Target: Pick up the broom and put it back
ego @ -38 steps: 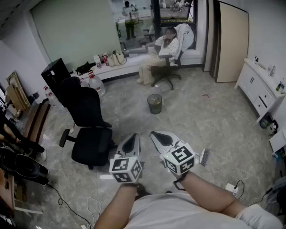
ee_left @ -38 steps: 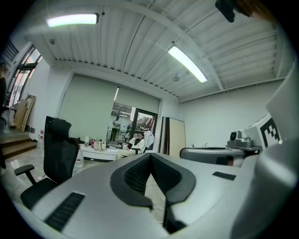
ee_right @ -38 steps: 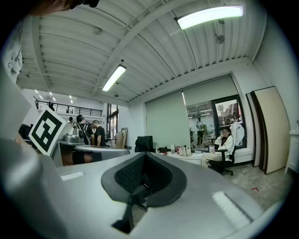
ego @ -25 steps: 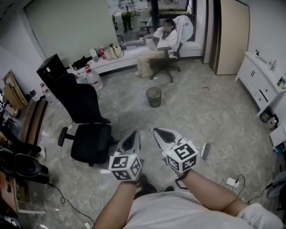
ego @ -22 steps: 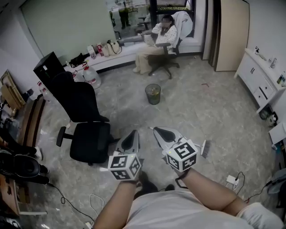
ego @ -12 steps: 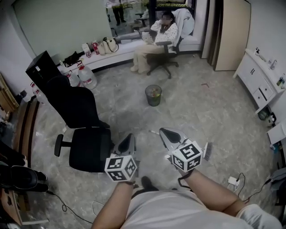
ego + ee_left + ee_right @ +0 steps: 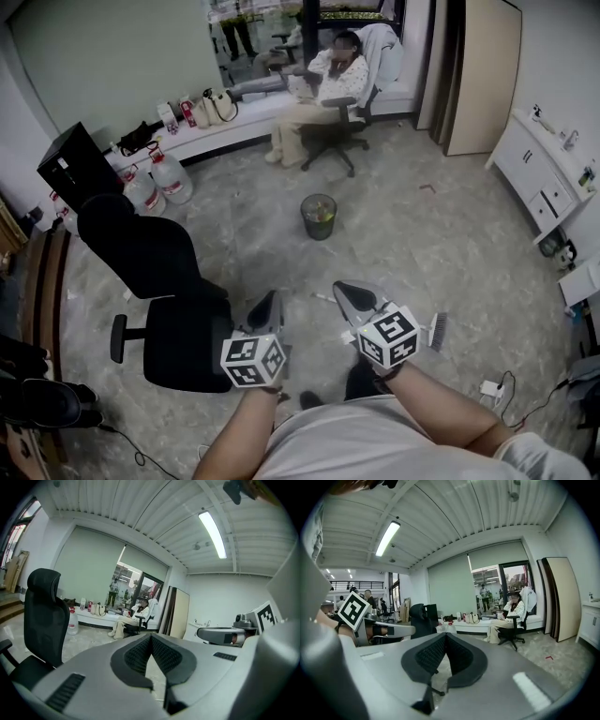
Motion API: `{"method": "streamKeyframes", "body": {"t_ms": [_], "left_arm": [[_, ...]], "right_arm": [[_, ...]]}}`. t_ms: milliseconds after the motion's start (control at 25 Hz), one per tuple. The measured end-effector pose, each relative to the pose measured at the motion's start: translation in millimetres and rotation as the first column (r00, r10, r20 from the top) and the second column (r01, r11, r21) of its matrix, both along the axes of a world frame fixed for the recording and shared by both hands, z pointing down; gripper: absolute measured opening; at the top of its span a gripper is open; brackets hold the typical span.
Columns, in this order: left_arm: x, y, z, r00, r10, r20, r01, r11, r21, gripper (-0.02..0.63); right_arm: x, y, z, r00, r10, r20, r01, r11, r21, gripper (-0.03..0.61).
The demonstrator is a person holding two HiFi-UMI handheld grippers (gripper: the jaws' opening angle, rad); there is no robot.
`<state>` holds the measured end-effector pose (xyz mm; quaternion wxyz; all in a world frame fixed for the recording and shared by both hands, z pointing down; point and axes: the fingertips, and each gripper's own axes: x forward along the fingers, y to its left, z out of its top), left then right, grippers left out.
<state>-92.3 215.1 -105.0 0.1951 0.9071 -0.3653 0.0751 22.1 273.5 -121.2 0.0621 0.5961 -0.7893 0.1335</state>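
broom just beside right tool

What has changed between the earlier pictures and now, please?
The left gripper and right gripper were carried forward together: the black office chair has slid down and leftwards in the head view. Nothing was taken hold of or let go. Both grippers stayed shut and empty, side by side; the bin and the seated person kept their places.
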Motion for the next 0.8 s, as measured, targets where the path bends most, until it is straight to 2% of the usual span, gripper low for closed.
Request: {"method": "streamKeyframes", "body": {"t_ms": [240,400,560,680,800], "left_arm": [[44,-87,33,0.994,-0.091,0.058,0.092,0.996,-0.017,0.005],[70,-142,64,0.983,-0.170,0.075,0.172,0.985,-0.031,0.005],[100,-181,102,0.968,-0.214,0.129,0.224,0.972,-0.067,0.005],[94,-206,138,0.958,-0.234,0.164,0.253,0.962,-0.106,0.005],[82,-213,193,0.946,-0.259,0.194,0.296,0.936,-0.193,0.005]], "right_arm": [[60,-94,45,0.996,-0.085,0.042,0.087,0.994,-0.060,0.003],[89,-160,87,0.978,-0.201,0.057,0.206,0.971,-0.124,0.003],[115,-210,140,0.940,-0.328,0.091,0.340,0.914,-0.221,0.003],[115,-241,199,0.913,-0.392,0.112,0.407,0.855,-0.321,0.005],[114,-253,269,0.893,-0.429,0.135,0.442,0.783,-0.437,0.006]]}}
